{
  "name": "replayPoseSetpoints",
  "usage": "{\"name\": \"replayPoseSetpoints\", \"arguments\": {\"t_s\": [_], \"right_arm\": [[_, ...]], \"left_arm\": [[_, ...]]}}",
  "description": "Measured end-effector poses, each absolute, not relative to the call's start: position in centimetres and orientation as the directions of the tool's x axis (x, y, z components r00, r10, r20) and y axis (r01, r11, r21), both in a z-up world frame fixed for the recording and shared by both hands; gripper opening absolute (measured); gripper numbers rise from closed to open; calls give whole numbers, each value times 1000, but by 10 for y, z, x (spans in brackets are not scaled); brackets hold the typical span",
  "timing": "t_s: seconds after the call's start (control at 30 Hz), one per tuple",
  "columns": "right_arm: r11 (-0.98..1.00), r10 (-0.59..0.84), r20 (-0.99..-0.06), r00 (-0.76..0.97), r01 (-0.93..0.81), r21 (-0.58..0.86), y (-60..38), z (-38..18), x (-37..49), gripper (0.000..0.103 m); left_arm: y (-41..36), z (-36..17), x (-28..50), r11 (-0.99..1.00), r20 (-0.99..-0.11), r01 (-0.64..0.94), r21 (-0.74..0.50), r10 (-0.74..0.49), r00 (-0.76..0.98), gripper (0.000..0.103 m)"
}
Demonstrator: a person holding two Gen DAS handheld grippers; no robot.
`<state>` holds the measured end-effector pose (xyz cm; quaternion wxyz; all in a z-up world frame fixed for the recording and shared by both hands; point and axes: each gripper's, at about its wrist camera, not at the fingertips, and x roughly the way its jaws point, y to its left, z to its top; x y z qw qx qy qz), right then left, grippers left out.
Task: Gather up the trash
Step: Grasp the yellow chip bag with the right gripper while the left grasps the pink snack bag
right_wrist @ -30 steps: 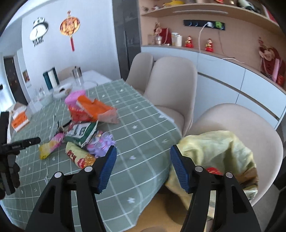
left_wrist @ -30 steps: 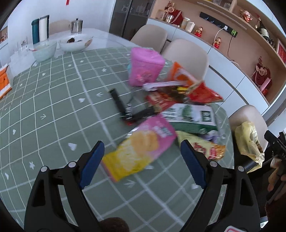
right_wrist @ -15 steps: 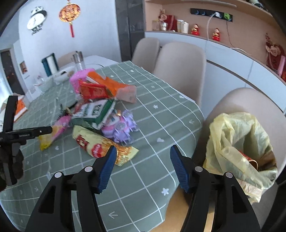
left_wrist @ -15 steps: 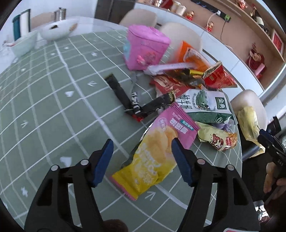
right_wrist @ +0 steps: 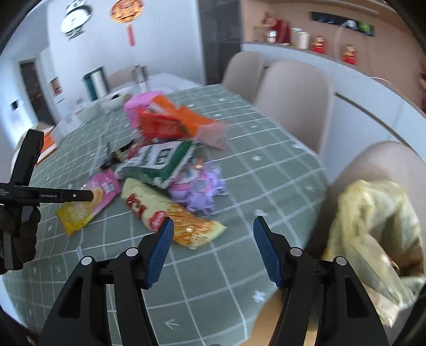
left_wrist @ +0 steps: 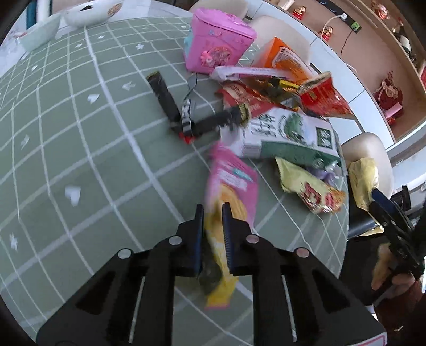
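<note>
A pink and yellow snack bag lies on the green checked tablecloth. My left gripper is closing on its yellow end, and both blue pads press the bag between them. In the right wrist view the same snack bag sits under the left gripper. My right gripper is open and holds nothing. It hovers over the table's near edge, just in front of a yellow and red packet. A yellow plastic bag stands open on the beige chair to the right.
More wrappers are piled mid-table: a green and white packet, a red bag, an orange bag, a purple wrapper, black strips. A pink box stands behind them. Bowls sit at the far end.
The left gripper's jaws have come together from wide open onto the pink and yellow bag. The right gripper has swung from the chair's yellow bag toward the table.
</note>
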<state>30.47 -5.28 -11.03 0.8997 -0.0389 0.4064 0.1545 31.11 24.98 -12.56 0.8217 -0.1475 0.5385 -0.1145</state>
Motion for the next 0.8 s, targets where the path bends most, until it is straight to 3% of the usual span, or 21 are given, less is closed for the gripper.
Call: {"name": "replayPoseSetpoints", "arguments": {"t_s": [0.27, 0.4, 0.53, 0.8], "right_arm": [[906, 301, -788, 536, -420, 61, -20, -139, 342, 58], [871, 374, -823, 428, -467, 153, -6, -155, 333, 58], [803, 443, -823, 356, -565, 188, 18, -152, 303, 57], [804, 411, -804, 430, -586, 98, 45, -141, 316, 57]], "left_arm": [[249, -111, 275, 935, -848, -33, -353, -305, 434, 14], [260, -108, 264, 928, -836, -60, -368, -302, 459, 14], [265, -106, 262, 924, -828, -77, -373, -295, 477, 26], [267, -96, 257, 929, -816, -77, -362, -276, 507, 34]]}}
